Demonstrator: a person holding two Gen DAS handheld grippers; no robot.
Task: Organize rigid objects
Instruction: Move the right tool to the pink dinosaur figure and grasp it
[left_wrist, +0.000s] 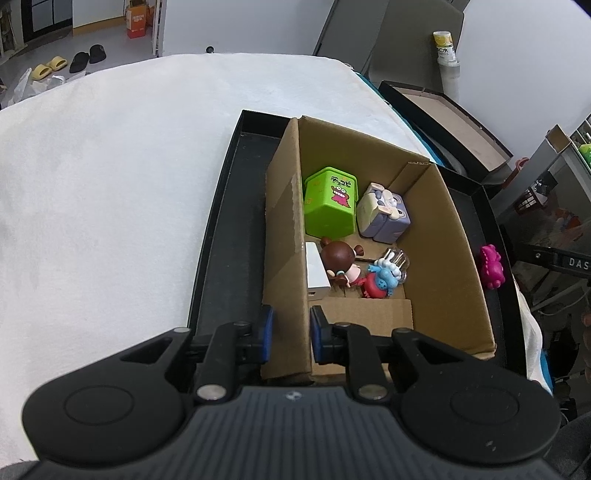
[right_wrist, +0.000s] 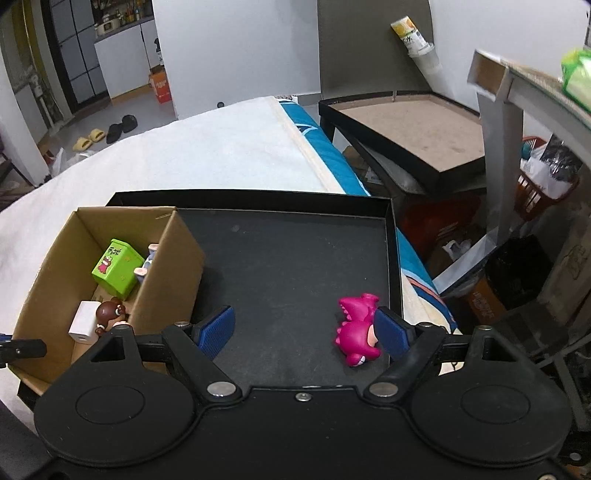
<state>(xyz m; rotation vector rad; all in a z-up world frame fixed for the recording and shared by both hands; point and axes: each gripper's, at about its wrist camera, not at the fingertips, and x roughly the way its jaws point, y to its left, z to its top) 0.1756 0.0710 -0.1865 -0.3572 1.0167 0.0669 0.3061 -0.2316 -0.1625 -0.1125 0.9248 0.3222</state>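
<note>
The pink toy (right_wrist: 356, 330) lies on the black tray (right_wrist: 295, 258), well apart from the cardboard box (left_wrist: 288, 229). It should be centred between the jaws before closing. The right gripper (right_wrist: 306, 330) is held wide open, one pad (right_wrist: 391, 330) just beside the toy, nothing gripped. The left gripper (left_wrist: 291, 334) is clamped on the box wall.

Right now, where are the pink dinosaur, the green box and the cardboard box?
pink dinosaur (right_wrist: 354, 328): right wrist view, on its body.
green box (left_wrist: 330, 206): left wrist view, on its front face.
cardboard box (left_wrist: 447, 258): left wrist view, on its inner right wall.
</note>
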